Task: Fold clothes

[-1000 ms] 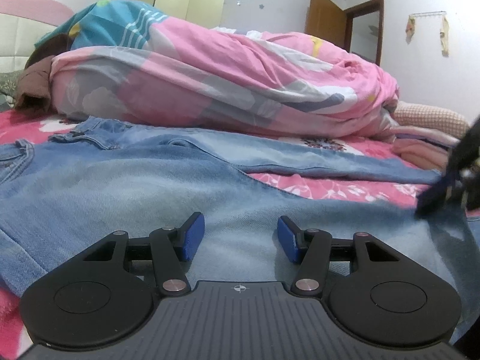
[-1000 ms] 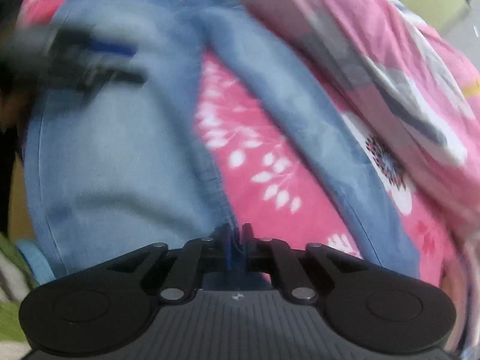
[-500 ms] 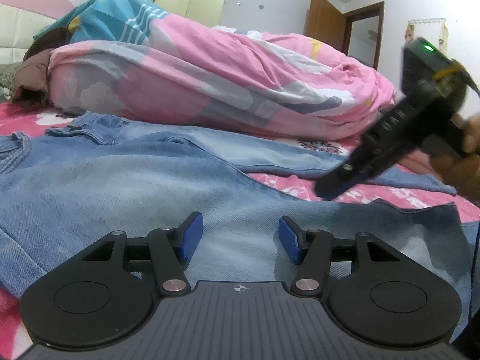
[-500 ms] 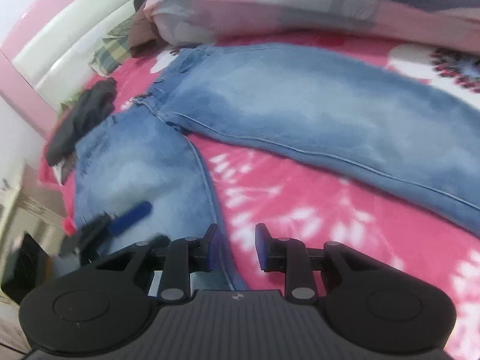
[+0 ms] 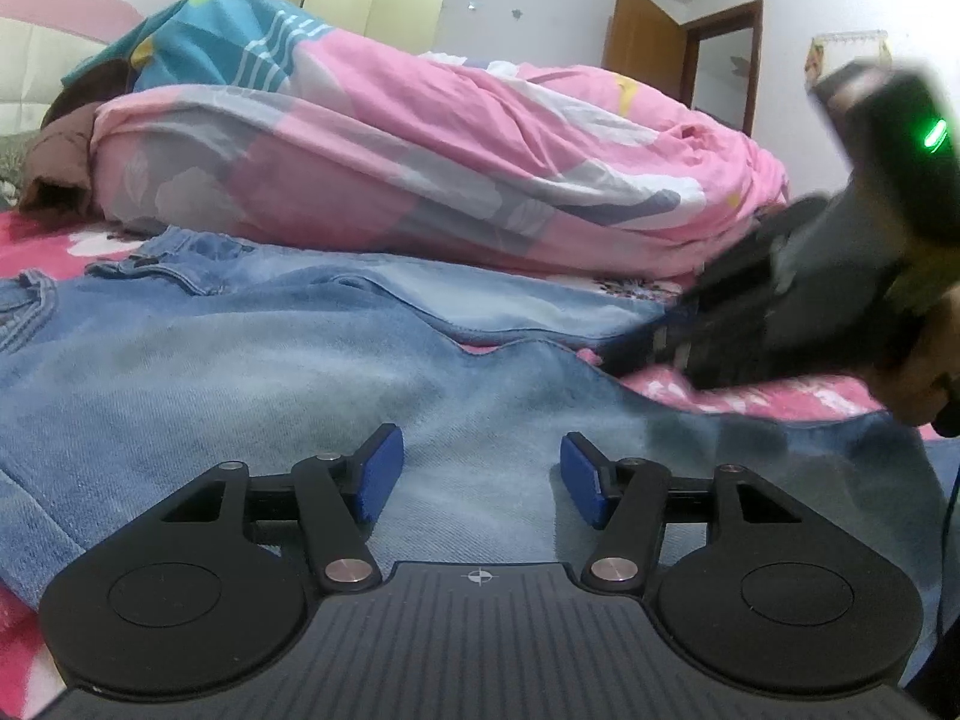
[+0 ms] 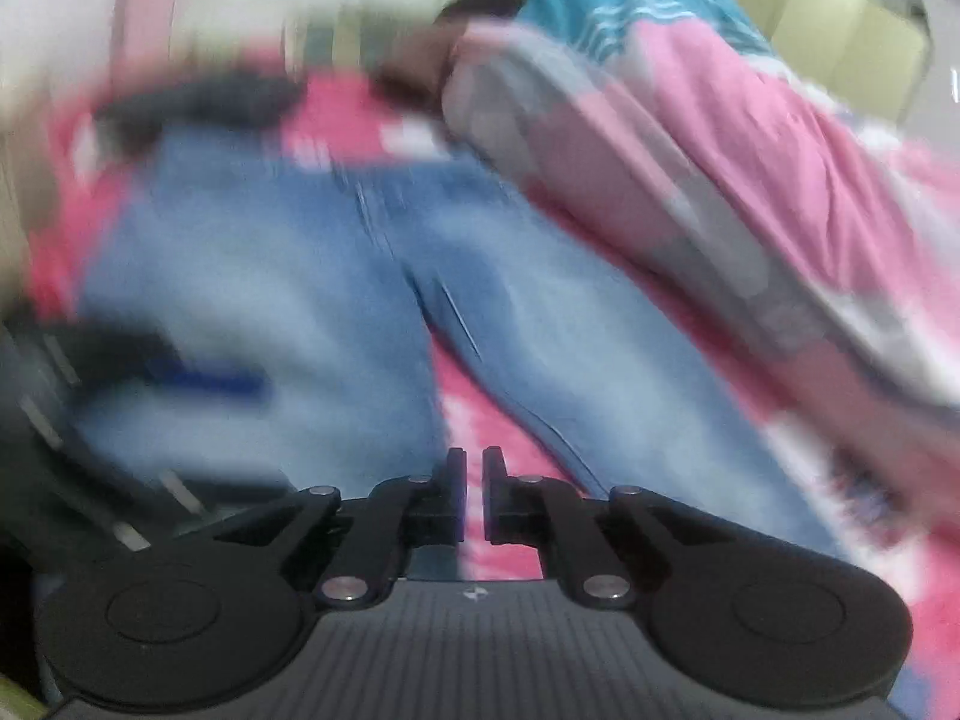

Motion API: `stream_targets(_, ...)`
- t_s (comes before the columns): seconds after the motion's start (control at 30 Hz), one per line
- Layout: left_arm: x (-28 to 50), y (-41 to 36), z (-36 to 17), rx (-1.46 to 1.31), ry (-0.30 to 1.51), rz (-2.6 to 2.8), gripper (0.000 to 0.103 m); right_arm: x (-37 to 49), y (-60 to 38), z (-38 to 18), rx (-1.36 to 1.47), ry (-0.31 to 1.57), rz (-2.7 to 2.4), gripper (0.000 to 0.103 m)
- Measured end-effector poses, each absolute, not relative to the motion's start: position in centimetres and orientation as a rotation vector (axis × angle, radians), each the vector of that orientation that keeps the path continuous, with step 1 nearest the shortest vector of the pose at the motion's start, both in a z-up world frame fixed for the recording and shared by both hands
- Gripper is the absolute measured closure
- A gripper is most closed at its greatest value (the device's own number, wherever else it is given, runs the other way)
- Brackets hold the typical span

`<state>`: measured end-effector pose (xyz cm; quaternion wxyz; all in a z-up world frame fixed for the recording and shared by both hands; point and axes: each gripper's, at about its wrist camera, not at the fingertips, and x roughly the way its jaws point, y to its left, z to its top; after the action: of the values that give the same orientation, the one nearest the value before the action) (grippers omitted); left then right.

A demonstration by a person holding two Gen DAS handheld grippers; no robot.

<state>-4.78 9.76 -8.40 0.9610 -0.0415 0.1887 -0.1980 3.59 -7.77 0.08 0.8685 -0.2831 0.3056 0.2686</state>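
So your bed with the pink floral sheet (image 5: pixel 774 402) fills both views, a rumpled pink-and-grey quilt (image 5: pixel 456 168) heaped along its far side. Across the sheet lie the light blue denim jeans (image 5: pixel 252 372), flat and full length, waistband toward the headboard, the two legs splayed apart with pink sheet showing between them.

What has changed: half a second ago your right gripper (image 6: pixel 474 495) stood open, lifted above the far leg; now its jaws are nearly closed with only a thin gap, and it has dropped close to the fabric between the legs. The right view is badly smeared, so whether any denim sits between those jaws is probably not decidable. That suggests a pinch on a leg edge for a lengthwise fold, though no fold shows.

Your left gripper (image 5: pixel 480 474) has stayed put, jaws wide, low over the near leg, holding nothing.
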Motion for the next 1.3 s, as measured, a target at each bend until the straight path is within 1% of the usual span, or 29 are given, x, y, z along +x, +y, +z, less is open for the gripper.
stream_targets(0.03,-4.8,9.8,-8.4,-0.081,0.382,-0.401,0.044,4.1,-8.4,-0.2,-0.577,0.663,0.531,0.09)
stream_targets(0.1,-4.9,9.7,-8.4,-0.076,0.38,-0.401,0.044,4.9,-9.8,-0.2,-0.523,0.698,0.478,0.09)
stream_targets(0.2,-4.8,9.5,-8.5,-0.066,0.377,-0.397,0.044,4.6,-13.2,3.0,-0.318,0.679,0.465,0.09)
stream_targets(0.27,-4.8,9.5,-8.5,-0.059,0.374,-0.394,0.043,3.2,-14.5,4.1,-0.255,0.676,0.531,0.09)
stream_targets(0.37,-4.8,9.5,-8.5,-0.061,0.374,-0.393,0.043,2.1,-14.9,2.4,-0.222,0.778,0.653,0.09)
stream_targets(0.43,-4.9,9.5,-8.5,-0.059,0.375,-0.391,0.043,2.0,-15.4,0.2,-0.224,0.841,0.631,0.09)
stream_targets(0.47,-4.9,9.4,-8.4,-0.057,0.377,-0.389,0.043,2.1,-16.3,-0.8,-0.222,0.842,0.583,0.087)
stream_targets(0.53,-5.0,9.4,-8.2,-0.051,0.384,-0.383,0.043,1.9,-19.3,-0.3,-0.13,0.799,0.508,0.086)
stream_targets(0.77,-5.8,8.9,-5.9,-0.05,0.392,-0.375,0.043,-3.9,-32.2,5.9,0.056,0.622,0.174,0.084)
stream_targets(0.93,-6.1,5.5,-4.3,0.004,0.401,-0.481,0.043,-9.2,-33.2,4.3,0.026,0.655,0.284,0.084)
stream_targets(1.03,-6.6,2.2,-4.2,0.111,0.418,-0.539,0.043,-9.9,-30.7,1.4,-0.059,0.686,0.355,0.084)
stream_targets(1.13,-6.7,-0.2,-5.1,0.213,0.441,-0.554,0.043,-9.9,-30.0,-1.5,-0.159,0.709,0.298,0.083)
stream_targets(1.17,-6.6,-0.4,-5.4,0.218,0.453,-0.549,0.043,-10.2,-30.6,-2.0,-0.164,0.694,0.265,0.074)
stream_targets(1.2,-6.5,-0.7,-5.7,0.223,0.465,-0.543,0.043,-10.7,-32.0,-2.0,-0.128,0.672,0.227,0.068)
stream_targets(1.23,-6.4,-0.9,-6.0,0.228,0.478,-0.538,0.042,-11.7,-33.9,-1.7,-0.069,0.656,0.169,0.066)
stream_targets(1.3,-6.1,-0.9,-6.1,0.214,0.498,-0.533,0.04,-13.6,-37.6,-1.2,0.049,0.622,0.052,0.066)
